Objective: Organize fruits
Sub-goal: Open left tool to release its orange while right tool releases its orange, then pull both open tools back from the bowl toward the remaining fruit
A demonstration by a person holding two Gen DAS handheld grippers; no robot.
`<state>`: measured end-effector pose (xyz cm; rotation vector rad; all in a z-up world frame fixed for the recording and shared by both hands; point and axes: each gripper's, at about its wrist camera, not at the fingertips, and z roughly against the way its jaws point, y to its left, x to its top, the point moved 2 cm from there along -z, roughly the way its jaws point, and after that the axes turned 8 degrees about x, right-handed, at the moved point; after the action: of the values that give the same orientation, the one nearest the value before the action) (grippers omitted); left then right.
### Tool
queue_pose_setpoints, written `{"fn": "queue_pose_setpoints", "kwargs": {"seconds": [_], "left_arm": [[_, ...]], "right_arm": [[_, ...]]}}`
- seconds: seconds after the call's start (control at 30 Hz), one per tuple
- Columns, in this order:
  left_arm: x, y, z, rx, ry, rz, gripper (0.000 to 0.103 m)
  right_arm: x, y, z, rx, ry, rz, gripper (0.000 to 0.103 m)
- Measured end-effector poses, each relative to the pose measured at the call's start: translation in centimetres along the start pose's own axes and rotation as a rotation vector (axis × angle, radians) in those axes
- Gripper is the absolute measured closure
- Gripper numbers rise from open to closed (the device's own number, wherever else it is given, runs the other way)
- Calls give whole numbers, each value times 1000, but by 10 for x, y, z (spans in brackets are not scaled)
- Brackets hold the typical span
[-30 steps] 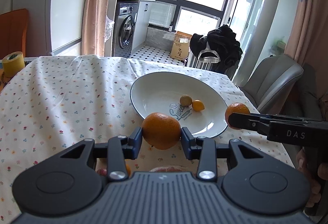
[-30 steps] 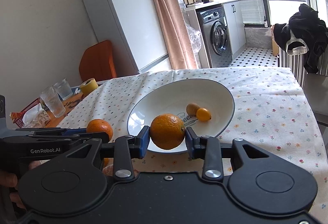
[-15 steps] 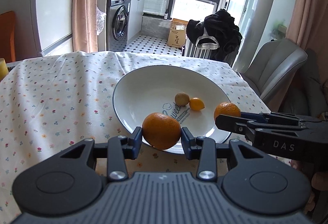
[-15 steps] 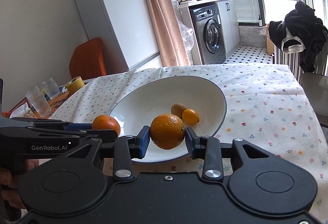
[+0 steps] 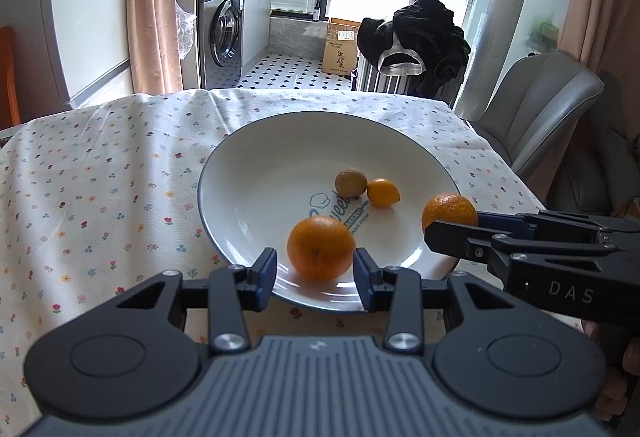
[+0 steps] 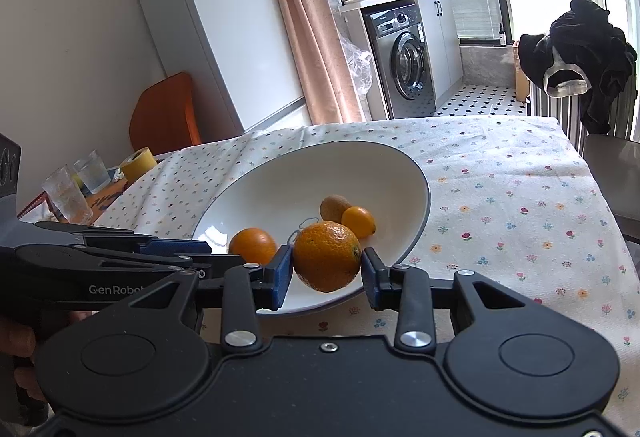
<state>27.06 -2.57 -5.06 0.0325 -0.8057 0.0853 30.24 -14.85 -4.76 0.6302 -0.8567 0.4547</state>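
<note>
A white plate [image 5: 224,165] lies on the flowered tablecloth, holding a brown kiwi [image 5: 351,182] and a small yellow citrus [image 5: 383,192]. One orange [image 5: 321,247] rests on the plate's near part, between the fingers of my left gripper [image 5: 315,273], which is open with a gap showing beside its left pad. My right gripper [image 6: 326,273] is shut on a second orange [image 6: 327,256], held just over the plate's [image 6: 300,177] near rim. The right wrist view shows the released orange [image 6: 252,245] sitting past the left gripper's fingers [image 6: 168,249]. From the left wrist view, the held orange [image 5: 448,213] hangs at the plate's right edge.
Two glasses [image 6: 66,193] and a yellow tape roll [image 6: 138,163] stand at the table's far left. A grey chair [image 5: 540,109] is beside the table's right edge, an orange chair [image 6: 164,113] behind the left. Bare cloth stretches left [image 5: 100,177] and right [image 6: 520,197] of the plate.
My left gripper moved forward over the plate, came down and opened, leaving its orange on the plate. My right gripper carried its orange forward to the plate's rim.
</note>
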Motion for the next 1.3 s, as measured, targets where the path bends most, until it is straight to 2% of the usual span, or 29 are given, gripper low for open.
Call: {"fn": "queue_pose_setpoints", "kwargs": {"seconds": [0.33, 0.47, 0.7, 0.77, 0.93, 1.1, 1.2, 1.3], "left_arm": [[-4, 7, 19, 4, -18, 23, 62], [-8, 14, 26, 1, -19, 45, 60], [-18, 34, 38, 19, -22, 104, 41], [-21, 37, 43, 33, -33, 113, 31], [-29, 49, 58, 47, -53, 149, 18], [-36, 56, 76, 53, -86, 172, 12], [-38, 55, 85, 60, -97, 179, 11], [-43, 57, 96, 58, -115, 190, 8]], "right_arm": [[2, 7, 2, -14, 4, 13, 67], [4, 14, 5, -34, -2, 32, 61], [2, 26, 12, -30, 0, 47, 58], [0, 30, 15, -28, 1, 50, 53], [-2, 38, 23, -46, -3, 68, 42], [-1, 43, 34, -44, -18, 64, 27], [-1, 48, 43, -30, -40, 62, 11], [-3, 52, 52, -29, -49, 80, 5]]}}
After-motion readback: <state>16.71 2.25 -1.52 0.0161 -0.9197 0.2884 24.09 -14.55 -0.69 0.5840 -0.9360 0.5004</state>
